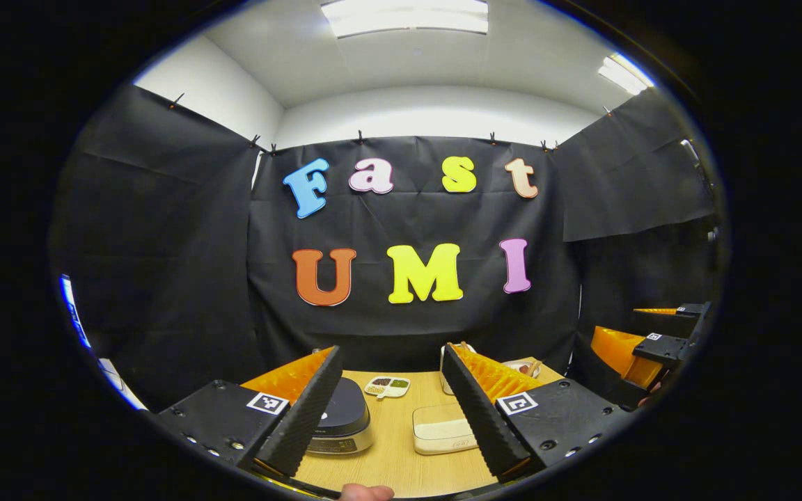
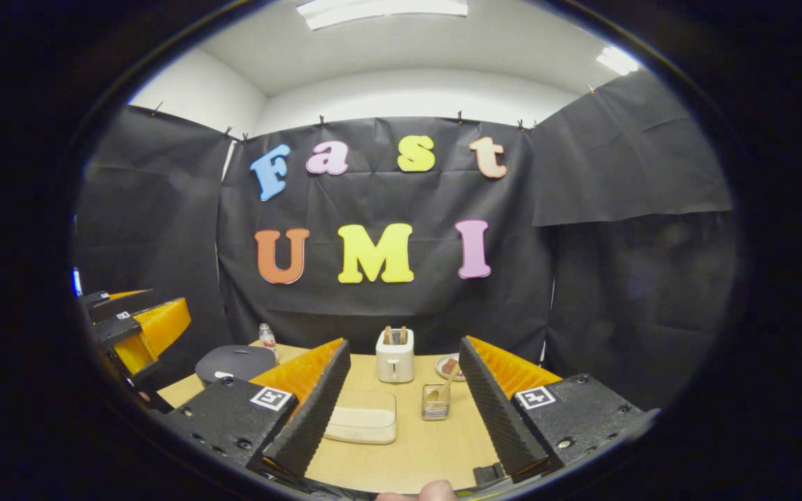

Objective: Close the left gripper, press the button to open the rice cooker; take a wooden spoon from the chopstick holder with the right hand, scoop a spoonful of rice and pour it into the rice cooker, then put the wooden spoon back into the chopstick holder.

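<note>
While both my claws are hovering over the near edge of the bench (image 2: 408, 452), I am keeping each one released, its jaws spread wide and gripping nothing. Between the fingers of my left gripper (image 1: 390, 410) I am seeing bare wood running back toward the far edge. Open room is lying ahead of my right gripper (image 2: 397, 410) too.

One rice cooker (image 1: 342, 417), its lid down, is sitting toward the left edge, partly behind my left claw's left finger. One shallow rice tray (image 2: 363, 416) is lying near the middle. Just to its right, one chopstick holder (image 2: 436, 402) is standing with one wooden spoon (image 2: 445, 387) leaning in it. One toaster (image 2: 395, 355) is standing at the far edge with a small plate (image 2: 448, 367) beside it. One divided dish (image 1: 387, 386) is resting behind the cooker, and one small bottle (image 2: 268, 339) is standing at the far left corner.

I am holding both claws level and pointing forward, side by side and well apart. One fingertip (image 1: 366, 492) is showing at the bottom of the left gripper view.
</note>
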Demonstrator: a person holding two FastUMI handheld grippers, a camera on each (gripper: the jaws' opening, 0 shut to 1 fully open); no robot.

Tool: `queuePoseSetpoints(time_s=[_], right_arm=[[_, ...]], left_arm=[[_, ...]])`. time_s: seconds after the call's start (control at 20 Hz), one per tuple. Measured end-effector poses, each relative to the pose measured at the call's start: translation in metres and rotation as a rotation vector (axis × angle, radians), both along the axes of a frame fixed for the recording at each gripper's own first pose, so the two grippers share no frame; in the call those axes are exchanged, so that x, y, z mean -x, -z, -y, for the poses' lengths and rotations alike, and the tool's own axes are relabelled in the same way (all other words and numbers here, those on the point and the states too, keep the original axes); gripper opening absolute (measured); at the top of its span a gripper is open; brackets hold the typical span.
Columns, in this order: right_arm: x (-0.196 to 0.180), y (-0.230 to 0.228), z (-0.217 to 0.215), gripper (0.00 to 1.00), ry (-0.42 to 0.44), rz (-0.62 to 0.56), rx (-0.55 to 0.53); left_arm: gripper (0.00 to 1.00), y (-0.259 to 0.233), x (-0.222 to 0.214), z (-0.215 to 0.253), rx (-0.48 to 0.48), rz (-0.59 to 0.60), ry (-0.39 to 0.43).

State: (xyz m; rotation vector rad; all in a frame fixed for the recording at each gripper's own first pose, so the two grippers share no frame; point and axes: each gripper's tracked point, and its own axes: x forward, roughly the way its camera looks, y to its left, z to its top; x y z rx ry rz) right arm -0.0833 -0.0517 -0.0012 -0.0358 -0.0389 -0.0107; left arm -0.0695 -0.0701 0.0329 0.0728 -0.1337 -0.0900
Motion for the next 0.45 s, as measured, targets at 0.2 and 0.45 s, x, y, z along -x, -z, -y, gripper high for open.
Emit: queuePoseSetpoints(time_s=[0.2,0.45], right_arm=[[-0.0029,0.0048,0.001,1.0,0.0,-0.018,-0.007],[-0.0043,0.0038,0.0013,1.0,0.0,-0.021,-0.005]], left_arm=[[0.94,0.0015,-0.002,-0.0004,-0.005,-0.01,-0.012],[0.94,0.0044,-0.0018,0.0003,-0.014,-0.032,0.002]])
